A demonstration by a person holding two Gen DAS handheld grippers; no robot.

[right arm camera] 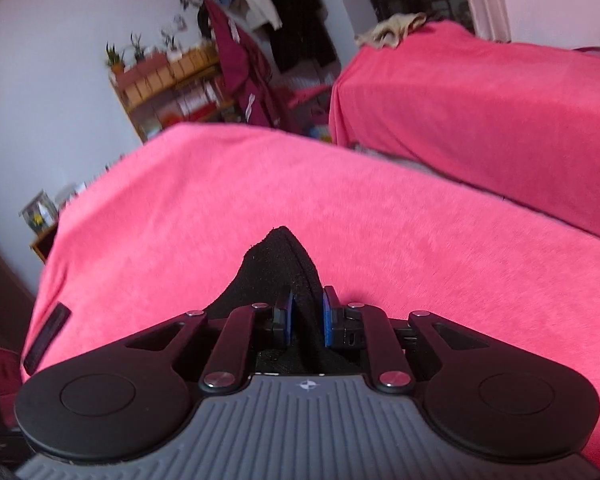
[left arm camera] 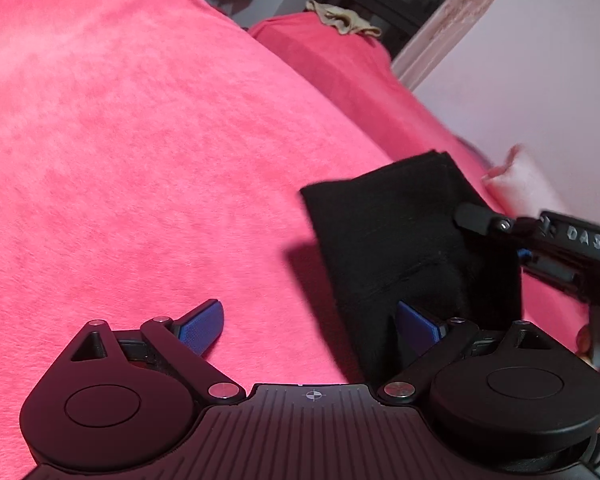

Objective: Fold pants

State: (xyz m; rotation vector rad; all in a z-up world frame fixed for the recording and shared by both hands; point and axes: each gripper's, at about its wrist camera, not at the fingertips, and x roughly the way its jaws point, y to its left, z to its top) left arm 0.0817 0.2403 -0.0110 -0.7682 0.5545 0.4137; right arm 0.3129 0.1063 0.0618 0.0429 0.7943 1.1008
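While your right gripper (right arm camera: 307,312) pinches the black pants (left arm camera: 400,240), its fingers hide their near edge. Your left gripper (left arm camera: 308,324) is spread wide; the folded bundle runs away from it over the pink blanket (left arm camera: 140,160)

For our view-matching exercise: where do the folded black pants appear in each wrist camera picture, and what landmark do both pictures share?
Left wrist view: the folded black pants lie right of centre on the pink blanket.
Right wrist view: the pants are at lower centre, pinched in the right hand-held gripper.
Shared landmark: the beige cloth on the far pink-covered furniture.
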